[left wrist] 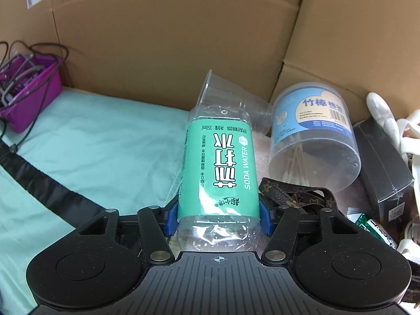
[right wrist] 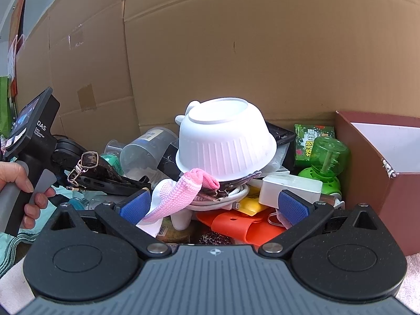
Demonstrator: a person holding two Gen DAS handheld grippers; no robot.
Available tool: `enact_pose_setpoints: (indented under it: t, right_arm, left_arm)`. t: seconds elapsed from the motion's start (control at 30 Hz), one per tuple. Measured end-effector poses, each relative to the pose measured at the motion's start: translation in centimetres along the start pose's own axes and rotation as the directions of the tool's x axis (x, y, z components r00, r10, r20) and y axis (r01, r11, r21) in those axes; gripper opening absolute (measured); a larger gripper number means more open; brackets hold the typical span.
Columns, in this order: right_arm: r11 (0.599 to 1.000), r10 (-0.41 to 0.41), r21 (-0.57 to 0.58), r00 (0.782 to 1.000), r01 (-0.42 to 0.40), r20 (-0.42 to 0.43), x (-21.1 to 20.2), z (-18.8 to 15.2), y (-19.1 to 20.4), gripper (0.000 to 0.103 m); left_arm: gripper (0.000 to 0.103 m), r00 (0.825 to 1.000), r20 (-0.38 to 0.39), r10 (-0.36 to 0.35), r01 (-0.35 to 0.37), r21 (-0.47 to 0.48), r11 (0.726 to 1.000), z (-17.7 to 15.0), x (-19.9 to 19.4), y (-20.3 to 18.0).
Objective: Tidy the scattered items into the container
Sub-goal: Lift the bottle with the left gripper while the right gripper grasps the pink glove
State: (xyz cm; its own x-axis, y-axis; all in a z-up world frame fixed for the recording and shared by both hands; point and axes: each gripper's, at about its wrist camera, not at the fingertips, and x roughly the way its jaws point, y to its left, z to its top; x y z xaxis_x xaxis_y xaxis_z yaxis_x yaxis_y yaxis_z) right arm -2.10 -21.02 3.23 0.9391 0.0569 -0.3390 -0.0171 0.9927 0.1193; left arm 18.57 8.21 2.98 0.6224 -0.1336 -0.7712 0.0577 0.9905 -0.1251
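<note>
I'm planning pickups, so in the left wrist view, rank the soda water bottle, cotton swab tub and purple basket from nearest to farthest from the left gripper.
1. soda water bottle, between the left gripper's fingers.
2. cotton swab tub, ahead to the right.
3. purple basket, far left by the cardboard.

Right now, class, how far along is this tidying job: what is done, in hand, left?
Done: nothing shows inside the brown box yet. In hand: the left tool is clamped on the soda water bottle; the right tool is open. Left: the white bowl, cotton swab tub, pink sock and other clutter.
</note>
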Motion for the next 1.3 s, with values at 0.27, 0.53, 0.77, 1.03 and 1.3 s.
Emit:
enact_pose_setpoints:
  t: [0.27,0.53,0.77,1.03,1.3]
  right_arm:
    - [1.000,0.005,0.001,1.000,-0.005,-0.006,0.2,-0.1,0.0,0.103]
    - [1.000,0.012,-0.013,1.000,-0.012,0.018,-0.3,0.0,0.1,0.103]
    - [0.999,0.014,-0.046,0.999,-0.012,0.039,-0.9,-0.2,0.4,0.103]
    - [0.997,-0.021,-0.072,0.995,0.028,0.096,-2.1,-0.2,2.1,0.102]
    - [0.980,-0.052,-0.187,0.996,0.065,0.073,-1.1,-1.0,4.7,0.075]
  left_arm:
    - [0.058,0.999,0.047,-0.001,0.002,-0.014,1.000,-0.1,-1.4,0.1]
    - [0.058,0.996,0.086,-0.025,0.030,-0.047,0.998,-1.6,-5.4,1.7]
    - [0.059,0.992,0.117,-0.053,0.063,-0.076,0.995,-4.8,-9.8,3.3]
    - [0.059,0.986,0.137,-0.097,0.100,-0.016,0.995,-7.6,-12.8,2.4]
    - [0.060,0.982,0.146,-0.120,0.121,-0.002,0.993,-8.2,-13.7,2.6]
